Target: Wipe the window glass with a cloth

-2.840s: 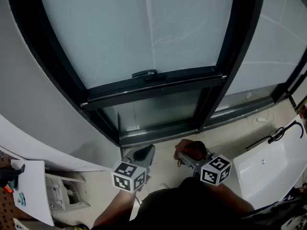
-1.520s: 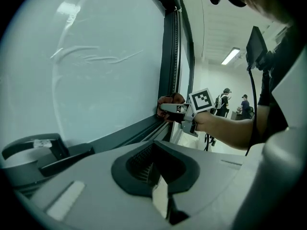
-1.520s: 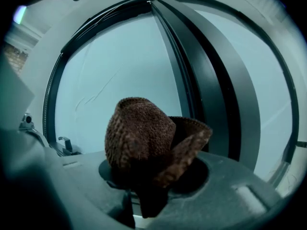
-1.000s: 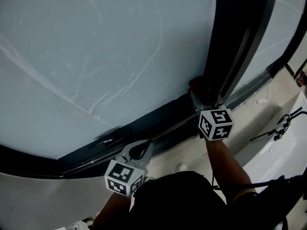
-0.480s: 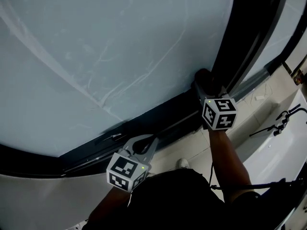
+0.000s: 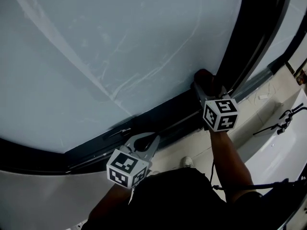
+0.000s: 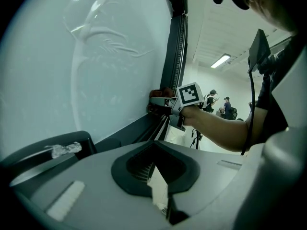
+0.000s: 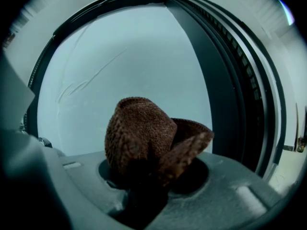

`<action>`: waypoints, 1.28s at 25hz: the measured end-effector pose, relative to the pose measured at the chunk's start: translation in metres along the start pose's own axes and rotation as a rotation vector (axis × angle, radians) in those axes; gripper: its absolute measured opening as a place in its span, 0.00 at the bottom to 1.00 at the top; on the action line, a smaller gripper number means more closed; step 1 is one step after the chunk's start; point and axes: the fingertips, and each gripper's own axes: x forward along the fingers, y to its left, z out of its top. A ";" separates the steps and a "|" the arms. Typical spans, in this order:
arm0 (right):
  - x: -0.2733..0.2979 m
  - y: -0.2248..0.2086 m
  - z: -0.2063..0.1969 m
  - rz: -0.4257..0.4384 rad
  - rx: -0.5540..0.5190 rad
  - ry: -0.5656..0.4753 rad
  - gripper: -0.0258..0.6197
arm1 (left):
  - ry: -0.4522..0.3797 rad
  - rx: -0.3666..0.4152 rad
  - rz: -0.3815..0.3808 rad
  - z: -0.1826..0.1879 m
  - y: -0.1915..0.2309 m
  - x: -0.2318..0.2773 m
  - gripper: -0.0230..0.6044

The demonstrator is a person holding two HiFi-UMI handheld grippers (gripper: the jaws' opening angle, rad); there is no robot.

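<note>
Window glass [image 6: 120,42] now fills most of the head view, where a few seconds ago the whole sash and the floor below it were in sight and both grippers hung low over the tiles. The person has since closed in on the pane. The right gripper [image 6: 205,91] has come up to the pane's lower right corner, hard beside the dark window frame [image 6: 249,37], and in the last second it has barely shifted from there. Its jaws are clamped on the brown cloth [image 8: 144,138], which bulges out ahead of them in a folded wad. From the left gripper view the wad seems to be pressed on the glass right where it meets the frame, though actual contact is hard to confirm. The left gripper [image 6: 144,140] hangs lower, just under the bottom rail [image 6: 158,114]. Its jaws are drawn together to a mere sliver and nothing is between them. It has kept that place, so it looks to have no part in the wiping yet. Pale streaks [image 6: 110,92] cross the pane from the upper left down toward the rail, and nothing shows that they have been touched. I judge that the approach is finished and the first stroke is about to start from this corner, so nearly all of the pane is left to do.
</note>
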 end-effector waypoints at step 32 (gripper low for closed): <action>-0.002 0.157 -0.014 0.153 -0.004 -0.006 0.25 | -0.023 -0.025 0.058 -0.032 0.030 -0.074 0.06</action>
